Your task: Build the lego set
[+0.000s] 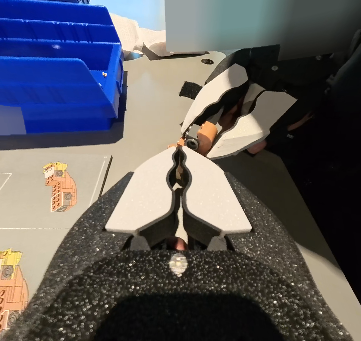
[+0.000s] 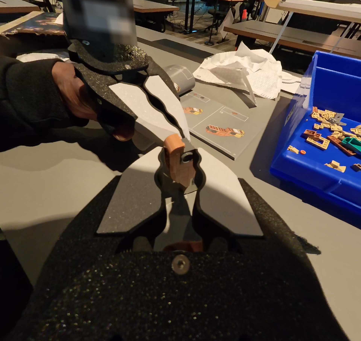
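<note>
Grey surface (image 2: pixel 244 234) carries blue bin (image 2: pixel 293 167) at 3 o'clock, instruction booklet (image 2: pixel 220 120) at 1 o'clock. Right hand-held gripper (image 2: pixel 178 167) clamps orange-brown lego assembly (image 2: pixel 175 161), frame centre. Left hand-held gripper (image 1: pixel 179 151) pinched tight on small piece, tips touching assembly.

blue bin (image 2: pixel 304 175) blocks right | booklet (image 2: pixel 220 136) ahead | near table (image 2: pixel 58 185) free

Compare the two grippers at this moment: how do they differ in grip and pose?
The right gripper clamps the orange-brown lego assembly, its fingers apart around it. The left gripper is nearly closed, its tips meeting the assembly's grey end from the far side. Both have white fingers and black bodies.
</note>
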Demonstrator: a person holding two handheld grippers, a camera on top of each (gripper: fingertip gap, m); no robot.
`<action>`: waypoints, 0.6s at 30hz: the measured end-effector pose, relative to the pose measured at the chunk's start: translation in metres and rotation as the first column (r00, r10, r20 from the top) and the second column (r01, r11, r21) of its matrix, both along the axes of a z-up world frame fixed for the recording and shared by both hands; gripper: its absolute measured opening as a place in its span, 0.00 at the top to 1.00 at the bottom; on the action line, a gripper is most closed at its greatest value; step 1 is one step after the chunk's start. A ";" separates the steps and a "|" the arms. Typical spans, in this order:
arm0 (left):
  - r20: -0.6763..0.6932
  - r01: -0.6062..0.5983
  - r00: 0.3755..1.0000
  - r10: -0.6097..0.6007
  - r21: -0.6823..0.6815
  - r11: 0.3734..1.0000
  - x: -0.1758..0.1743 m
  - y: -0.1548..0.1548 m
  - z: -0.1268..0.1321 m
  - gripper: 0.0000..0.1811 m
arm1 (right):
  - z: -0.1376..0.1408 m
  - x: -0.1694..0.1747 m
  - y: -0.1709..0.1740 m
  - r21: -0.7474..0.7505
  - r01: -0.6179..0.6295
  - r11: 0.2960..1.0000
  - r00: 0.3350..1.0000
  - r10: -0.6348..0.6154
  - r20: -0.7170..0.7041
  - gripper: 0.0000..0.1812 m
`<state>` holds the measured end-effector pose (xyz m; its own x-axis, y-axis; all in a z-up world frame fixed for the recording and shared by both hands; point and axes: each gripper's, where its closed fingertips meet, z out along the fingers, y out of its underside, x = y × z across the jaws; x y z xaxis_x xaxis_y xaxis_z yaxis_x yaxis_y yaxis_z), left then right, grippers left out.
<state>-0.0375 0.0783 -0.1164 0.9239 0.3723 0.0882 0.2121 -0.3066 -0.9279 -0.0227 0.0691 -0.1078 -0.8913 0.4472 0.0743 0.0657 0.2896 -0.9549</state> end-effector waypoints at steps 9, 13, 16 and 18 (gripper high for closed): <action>-0.010 -0.019 1.000 0.019 -0.010 1.000 -0.003 -0.003 -0.002 0.99 | -0.001 0.005 -0.003 0.015 -0.028 0.999 0.999 0.028 -0.031 0.85; 0.034 -0.037 0.999 0.037 0.005 0.999 -0.004 -0.011 0.000 0.93 | -0.001 0.005 -0.005 0.017 -0.023 1.000 0.999 0.023 -0.032 0.84; 0.105 -0.015 0.994 0.013 0.019 1.000 0.005 -0.019 0.003 0.86 | -0.001 0.003 -0.004 0.002 -0.022 1.000 1.000 0.022 -0.002 0.84; 0.151 -0.001 0.988 -0.010 0.071 0.997 0.013 -0.020 0.012 0.85 | -0.002 0.003 -0.004 0.003 -0.022 1.000 1.000 0.022 0.005 0.84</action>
<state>-0.0247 0.0584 -0.1048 0.8994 0.3562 0.2532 0.3506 -0.2422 -0.9047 -0.0201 0.0647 -0.1100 -0.9012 0.4276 0.0710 0.0643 0.2940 -0.9536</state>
